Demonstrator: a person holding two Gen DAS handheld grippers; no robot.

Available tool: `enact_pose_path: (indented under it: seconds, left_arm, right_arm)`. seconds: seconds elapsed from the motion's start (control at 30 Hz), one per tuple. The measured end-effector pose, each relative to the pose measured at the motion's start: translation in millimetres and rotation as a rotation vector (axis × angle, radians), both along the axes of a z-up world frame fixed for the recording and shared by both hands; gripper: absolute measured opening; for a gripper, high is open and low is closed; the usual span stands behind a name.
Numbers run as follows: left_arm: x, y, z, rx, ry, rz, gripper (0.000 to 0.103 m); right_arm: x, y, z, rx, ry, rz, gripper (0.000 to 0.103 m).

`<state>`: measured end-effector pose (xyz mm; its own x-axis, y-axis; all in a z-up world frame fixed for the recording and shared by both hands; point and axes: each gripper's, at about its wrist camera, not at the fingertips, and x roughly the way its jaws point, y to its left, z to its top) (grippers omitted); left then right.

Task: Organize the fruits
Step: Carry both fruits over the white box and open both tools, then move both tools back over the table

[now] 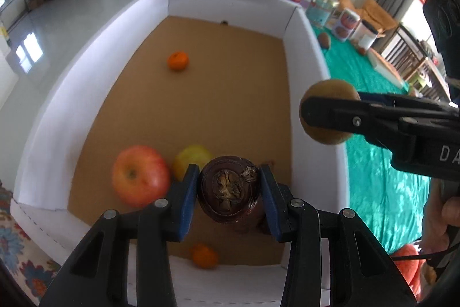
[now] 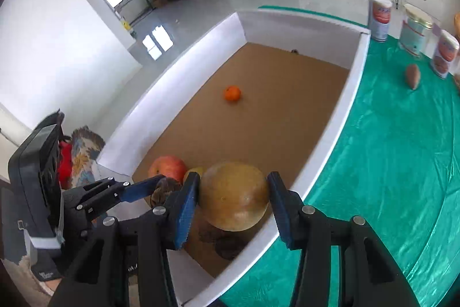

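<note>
Left wrist view: the white-walled box with brown cardboard floor (image 1: 304,53) already has four fruits in it: a small orange mandarin (image 1: 178,60) toward the far end, a big red apple (image 1: 140,175) and a yellow-green apple (image 1: 193,165) touching each other near the close end, and a second small orange mandarin (image 1: 204,255) by the near wall. So the task looks partly done. The left gripper (image 1: 229,189) has its blue pads clamped on a dark brown-purple round fruit with a dried stem end (image 1: 230,190), gripped on both sides and held over the near end of the box, not dropped yet. At right, the right gripper (image 1: 322,114) carries a brown fuzzy round kiwi-like fruit (image 1: 327,116) above the right wall of the box. Right wrist view: the right gripper (image 2: 233,202) is closed partway on that brown fruit (image 2: 234,200); both pads press its sides, and it hangs over the near right corner of the box. The left gripper (image 2: 161,193) shows at left with the dark fruit (image 2: 162,192) in it, beside the red apple (image 2: 168,168). Left to do: release both held fruits into the box. A brown pointed oval fruit (image 2: 413,76) lies out on the green shiny tablecloth (image 2: 388,163) near some printed tall canisters (image 2: 379,19), well apart from both grippers; it probably still needs collecting.
</note>
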<state>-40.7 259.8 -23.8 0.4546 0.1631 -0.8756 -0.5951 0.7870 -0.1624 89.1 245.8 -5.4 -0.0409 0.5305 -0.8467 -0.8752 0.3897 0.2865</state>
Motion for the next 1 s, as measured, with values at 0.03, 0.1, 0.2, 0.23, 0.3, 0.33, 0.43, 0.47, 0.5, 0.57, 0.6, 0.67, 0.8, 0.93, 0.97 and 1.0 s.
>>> enact_pose_path:
  seconds: [0.03,0.1,0.2,0.23,0.3,0.33,0.43,0.47,0.5,0.57,0.6,0.67,0.8,0.93,0.97,1.0]
  left_arm:
    - [-2.6,2.0,-8.4,-0.009,0.017,0.002,0.043]
    - [-5.1,3.3,-19.9,-0.008,0.046,0.006,0.044]
    - [-3.6,1.1,-29.4,0.009,0.064,0.020,0.048]
    - [-2.8,-1.1,-29.5,0.021,0.061,0.024,0.059]
    - [-3.6,-5.0,-25.8,0.055,0.039,0.038,0.075]
    - [-3.7,-7.9,-22.2,0.075,0.025,0.044,0.079]
    - [0.2,-17.2,-8.1,0.112,-0.016,0.045,0.080]
    - [4.5,-20.5,-2.9,0.118,-0.036,0.039,0.080]
    - [9.0,-26.7,3.9,0.128,-0.059,0.030,0.080]
    - [15.5,-40.6,19.4,0.158,-0.102,0.000,0.082]
    - [23.1,-49.0,26.9,0.175,-0.125,-0.023,0.083]
    - [41.2,-71.3,40.6,0.194,-0.169,-0.085,0.085]
    - [81.3,-124.0,55.1,0.173,-0.218,-0.245,0.086]
    - [120.6,-175.2,52.1,0.110,-0.231,-0.374,0.086]
    - [129.3,-186.0,48.9,0.088,-0.233,-0.398,0.086]
    - [136.9,-196.4,45.7,0.076,-0.229,-0.414,0.086]
  right_arm:
    - [-4.4,8.7,-8.5,-0.027,-0.016,0.014,0.049]
    - [-8.9,21.4,-23.5,-0.069,-0.049,0.029,0.049]
    - [-6.7,24.6,-36.9,-0.071,-0.038,0.022,0.050]
    - [-5.5,21.3,-36.0,-0.050,-0.026,0.014,0.054]
    - [-0.2,5.6,-24.1,0.012,-0.030,-0.017,0.065]
    - [2.2,-4.6,-16.4,0.048,-0.044,-0.036,0.070]
    - [10.6,-46.4,9.2,0.154,-0.089,-0.100,0.078]
    - [14.9,-63.8,15.6,0.180,-0.110,-0.126,0.087]
    - [19.8,-82.7,20.4,0.202,-0.135,-0.157,0.091]
    - [30.0,-119.0,25.3,0.227,-0.192,-0.231,0.100]
    - [36.5,-140.3,23.1,0.227,-0.218,-0.272,0.100]
    - [53.3,-184.5,13.4,0.218,-0.245,-0.356,0.101]
    - [95.6,-272.1,-27.8,0.114,-0.266,-0.549,0.102]
    - [125.3,-351.4,-78.6,-0.001,-0.261,-0.729,0.102]
    - [130.6,-370.2,-84.2,-0.010,-0.250,-0.767,0.102]
    - [132.9,-389.1,-88.9,-0.008,-0.239,-0.802,0.102]
